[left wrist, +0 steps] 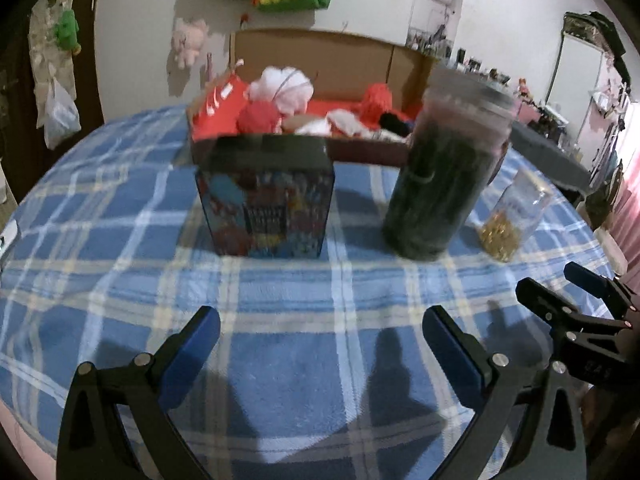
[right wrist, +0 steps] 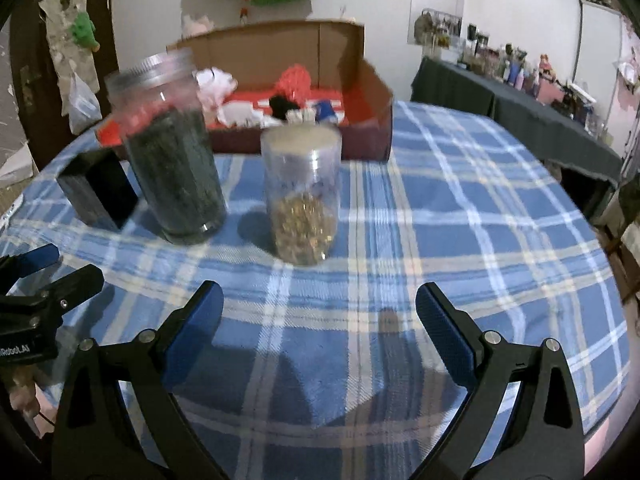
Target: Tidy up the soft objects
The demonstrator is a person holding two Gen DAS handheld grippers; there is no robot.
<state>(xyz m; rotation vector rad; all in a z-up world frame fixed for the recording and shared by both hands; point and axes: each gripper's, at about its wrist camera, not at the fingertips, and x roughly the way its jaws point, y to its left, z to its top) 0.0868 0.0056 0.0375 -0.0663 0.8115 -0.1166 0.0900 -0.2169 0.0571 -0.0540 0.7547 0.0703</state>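
Observation:
An open cardboard box (left wrist: 316, 46) (right wrist: 368, 92) with a red inside stands at the back of the table. It holds soft balls: red yarn (left wrist: 258, 116), white and pink fluff (left wrist: 286, 88), a red pom-pom (right wrist: 294, 80) and black and blue pieces (right wrist: 280, 106). In front of it stand a colourful open tin (left wrist: 268, 208) (right wrist: 100, 192), a tall jar of dark green stuff (left wrist: 436, 184) (right wrist: 178, 168) and a clear jar with gold bits (left wrist: 510, 216) (right wrist: 304, 196). My left gripper (left wrist: 320, 344) is open over the cloth. My right gripper (right wrist: 320, 320) is open too, facing the gold jar.
A blue plaid cloth (left wrist: 120, 240) (right wrist: 480, 220) covers the round table. A dark-covered side table (right wrist: 500, 96) full of small items stands to the right. Bags and plush toys (left wrist: 186, 40) hang on the back wall. Each gripper shows at the edge of the other's view.

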